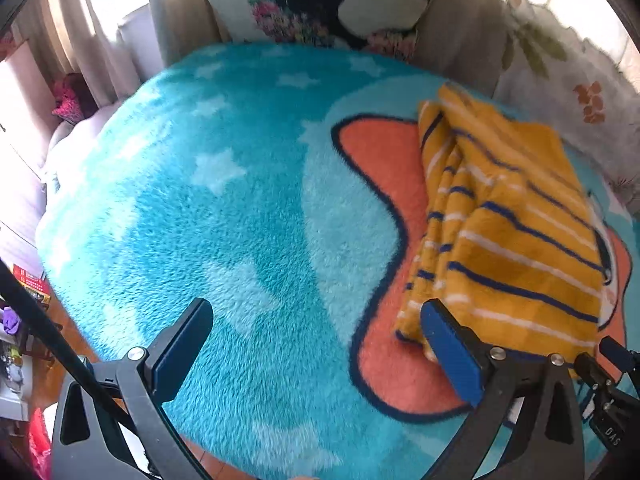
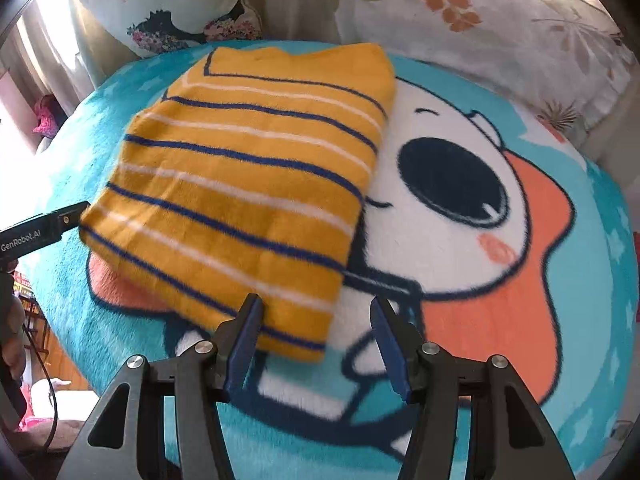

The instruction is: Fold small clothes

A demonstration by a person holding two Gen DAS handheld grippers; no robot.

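A small yellow garment [image 2: 248, 196] with navy and white stripes lies folded into a rough rectangle on a fluffy turquoise cartoon blanket [image 2: 520, 320]. My right gripper [image 2: 316, 332] is open, its jaws straddling the garment's near corner, nothing gripped. In the left wrist view the same garment [image 1: 516, 232] lies at the right, with bunched folds along its left edge. My left gripper [image 1: 316, 344] is wide open and empty; its right finger [image 1: 448, 348] sits at the garment's near left corner. The left gripper's body also shows at the right wrist view's left edge [image 2: 36, 232].
Floral pillows [image 2: 460, 20] and a printed cushion [image 1: 320, 12] line the far side of the blanket. Curtains [image 1: 80, 40] hang at the far left. The blanket's left edge drops to a wooden floor with clutter [image 1: 28, 300].
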